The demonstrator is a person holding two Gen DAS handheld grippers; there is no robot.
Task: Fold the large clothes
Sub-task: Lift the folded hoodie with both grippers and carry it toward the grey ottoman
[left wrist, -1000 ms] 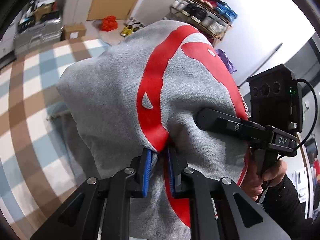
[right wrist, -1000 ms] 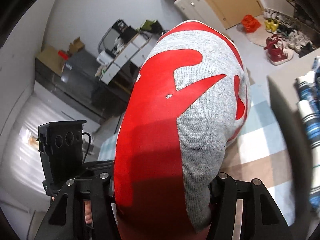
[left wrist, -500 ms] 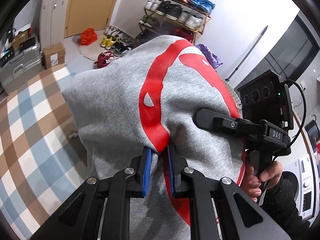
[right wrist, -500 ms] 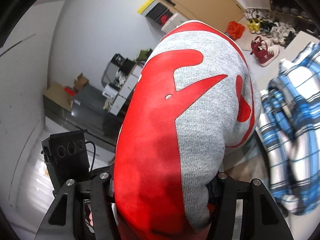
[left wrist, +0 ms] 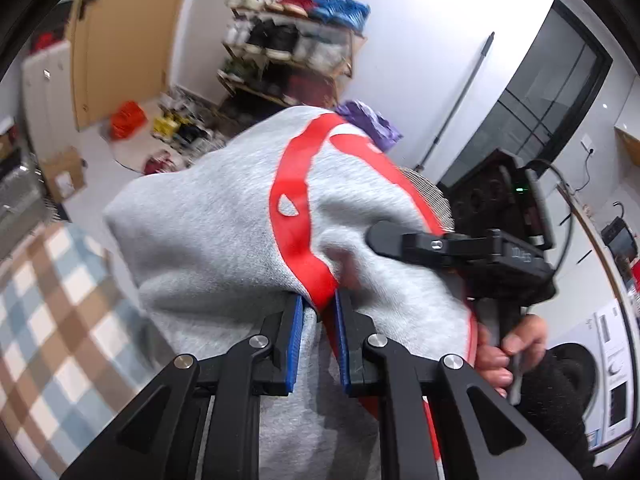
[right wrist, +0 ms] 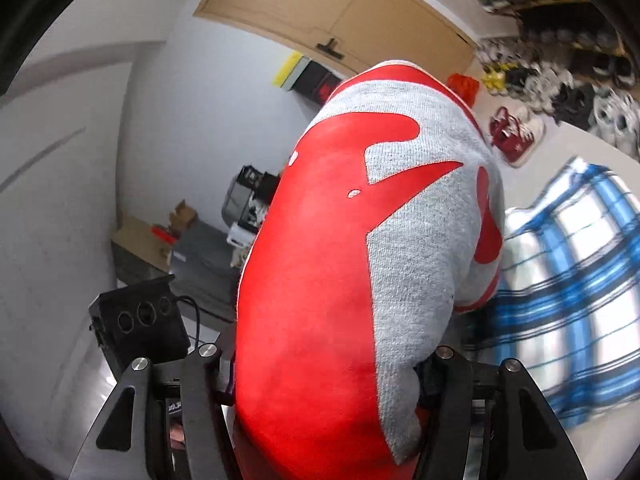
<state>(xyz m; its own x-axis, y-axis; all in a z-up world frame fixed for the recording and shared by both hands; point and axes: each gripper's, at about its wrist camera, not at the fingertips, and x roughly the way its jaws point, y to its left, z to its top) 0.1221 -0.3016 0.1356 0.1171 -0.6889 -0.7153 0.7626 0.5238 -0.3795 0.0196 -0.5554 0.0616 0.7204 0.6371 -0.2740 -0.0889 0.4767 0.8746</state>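
A grey sweatshirt (left wrist: 208,240) with a large red print is bunched into a thick bundle and hangs in the air between both tools. My left gripper (left wrist: 318,304) is shut on a thin fold of it, blue pads (left wrist: 295,344) pinching the red edge. One finger of my right gripper (left wrist: 392,238) presses on the bundle's far side. In the right wrist view the sweatshirt (right wrist: 420,264) fills the whole gap of my right gripper (right wrist: 328,368), whose fingers clamp the wide roll from both sides. The left tool's black camera housing (right wrist: 140,324) shows low on the left.
A blue and white plaid shirt (right wrist: 568,280) lies to the right, below the bundle. A checked brown and blue cloth (left wrist: 52,320) covers the surface at left. A shoe rack (left wrist: 292,48), wooden door (left wrist: 120,48) and washing machine (left wrist: 612,360) ring the room. A hand (left wrist: 508,344) grips the right tool.
Both grippers have carried the bundle up and sideways. The checked cloth has slid out to the left view's edge; the plaid shirt has come into the right view. Both grips are unchanged.
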